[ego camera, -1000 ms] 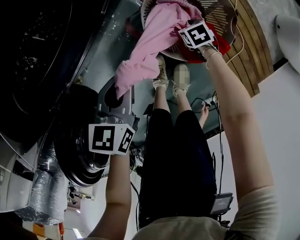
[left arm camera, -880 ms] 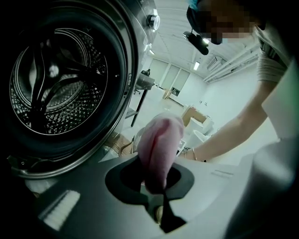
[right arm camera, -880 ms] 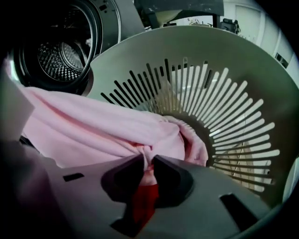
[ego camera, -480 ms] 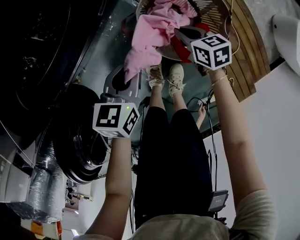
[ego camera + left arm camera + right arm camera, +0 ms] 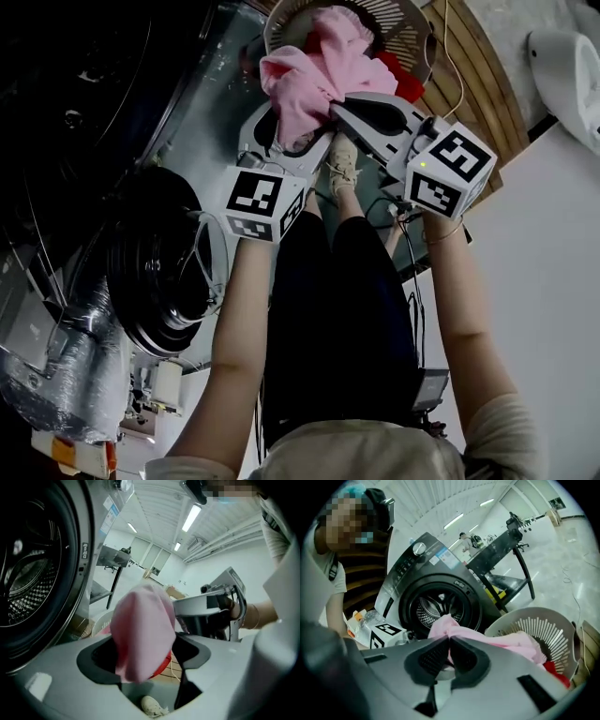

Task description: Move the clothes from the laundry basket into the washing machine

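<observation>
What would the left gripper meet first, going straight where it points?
Likely the pink garment, hanging between the jaws of the left gripper, which have just been opening; the right gripper holds it.

The person wears black trousers (image 5: 337, 309), a pale beige short-sleeved top (image 5: 375, 455) and light sneakers (image 5: 342, 159), with a thin bracelet (image 5: 441, 234) at the right wrist. The left claw (image 5: 291, 131) and the right claw (image 5: 337, 111) share one build: smooth grey moulded shells with rounded shoulders, lined inside with black ribbed pads (image 5: 433, 659). Each carries a white cube, the left cube (image 5: 262, 202) and the right cube (image 5: 450, 173) alike, printed with black square markers in a different pattern on every face.
</observation>
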The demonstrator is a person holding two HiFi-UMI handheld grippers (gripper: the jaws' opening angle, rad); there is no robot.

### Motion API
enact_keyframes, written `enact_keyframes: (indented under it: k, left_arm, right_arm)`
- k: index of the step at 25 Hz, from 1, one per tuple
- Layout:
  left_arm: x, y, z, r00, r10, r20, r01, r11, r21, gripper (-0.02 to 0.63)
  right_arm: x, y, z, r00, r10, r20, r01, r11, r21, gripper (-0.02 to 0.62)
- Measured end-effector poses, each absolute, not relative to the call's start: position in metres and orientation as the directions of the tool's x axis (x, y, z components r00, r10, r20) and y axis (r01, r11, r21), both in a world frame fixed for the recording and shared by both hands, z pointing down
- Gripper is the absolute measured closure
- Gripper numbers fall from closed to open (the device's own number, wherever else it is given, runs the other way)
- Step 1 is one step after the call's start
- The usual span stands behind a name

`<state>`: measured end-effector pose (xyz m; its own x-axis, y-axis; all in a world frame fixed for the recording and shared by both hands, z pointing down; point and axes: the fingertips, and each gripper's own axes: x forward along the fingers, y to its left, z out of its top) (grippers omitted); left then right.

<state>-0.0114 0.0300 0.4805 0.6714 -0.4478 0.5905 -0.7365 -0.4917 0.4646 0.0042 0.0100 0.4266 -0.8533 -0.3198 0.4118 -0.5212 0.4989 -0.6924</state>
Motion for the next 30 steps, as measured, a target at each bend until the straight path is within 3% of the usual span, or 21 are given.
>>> enact_keyframes:
  k: [7, 8, 11, 12, 23, 30]
  left_arm:
    - [-0.01, 0.012, 0.462, 0.671, -0.535, 0.513, -0.734, -0.577, 0.358, 0.265]
    - [-0.014, 0.009, 0.461, 0.667, -0.556, 0.495, -0.74, -0.57, 0.357, 0.29]
    - [-0.027, 0.007, 0.461, 0.632, -0.605, 0.484, -0.774, -0.527, 0.352, 0.508]
    - [-0.032, 0.007, 0.462, 0.615, -0.615, 0.493, -0.787, -0.512, 0.344, 0.523]
    - [-0.167, -0.013, 0.5, 0.277, -0.718, 0.638, -0.959, -0.165, 0.23, 0.535]
    - [-0.25, -0.046, 0.519, 0.018, -0.775, 0.632, -0.985, 0.094, 0.143, 0.54]
  right_arm:
    - [-0.026, 0.027, 0.391, -0.904, -0.252, 0.345, -0.427, 0.548, -0.719, 0.578]
    - [-0.029, 0.028, 0.391, -0.904, -0.252, 0.344, -0.426, 0.549, -0.719, 0.578]
    - [-0.037, 0.028, 0.396, -0.905, -0.262, 0.334, -0.425, 0.539, -0.727, 0.578]
    - [-0.04, 0.028, 0.398, -0.904, -0.266, 0.334, -0.426, 0.54, -0.726, 0.578]
    - [-0.054, 0.043, 0.44, -0.865, -0.269, 0.424, -0.502, 0.482, -0.718, 0.577]
    - [-0.059, 0.039, 0.467, -0.846, -0.283, 0.453, -0.534, 0.433, -0.726, 0.578]
